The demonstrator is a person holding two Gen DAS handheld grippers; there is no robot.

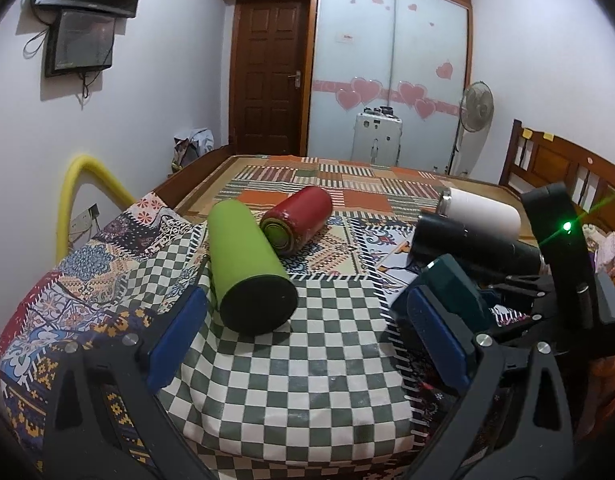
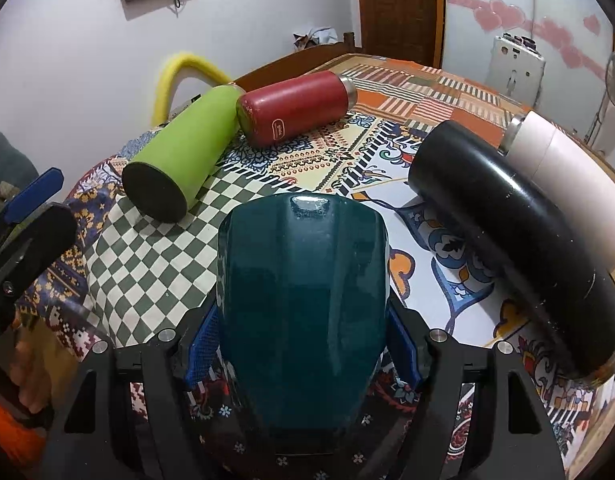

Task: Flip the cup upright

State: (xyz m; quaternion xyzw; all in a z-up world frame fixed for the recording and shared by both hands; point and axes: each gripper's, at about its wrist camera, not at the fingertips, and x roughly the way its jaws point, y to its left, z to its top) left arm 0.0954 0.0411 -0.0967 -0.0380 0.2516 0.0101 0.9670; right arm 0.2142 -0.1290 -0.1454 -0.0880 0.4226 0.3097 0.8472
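Observation:
A dark teal cup [image 2: 303, 300] fills the middle of the right wrist view, lying along the fingers. My right gripper [image 2: 305, 340] is shut on it, a blue pad [image 2: 205, 344] on each side. The same cup [image 1: 453, 280] shows at the right of the left wrist view, behind the right blue pad. My left gripper [image 1: 311, 340] is open and empty above the checkered cloth [image 1: 307, 352]. A green bottle [image 1: 247, 268] lies on its side just ahead of its left pad [image 1: 175, 344].
A red bottle [image 1: 297, 220], a black bottle [image 1: 475, 244] and a white bottle [image 1: 483, 208] lie on their sides on the patterned bedspread [image 1: 347, 188]. A yellow foam tube [image 1: 75, 200] stands at the left. A wooden headboard [image 1: 563, 168] is at the right.

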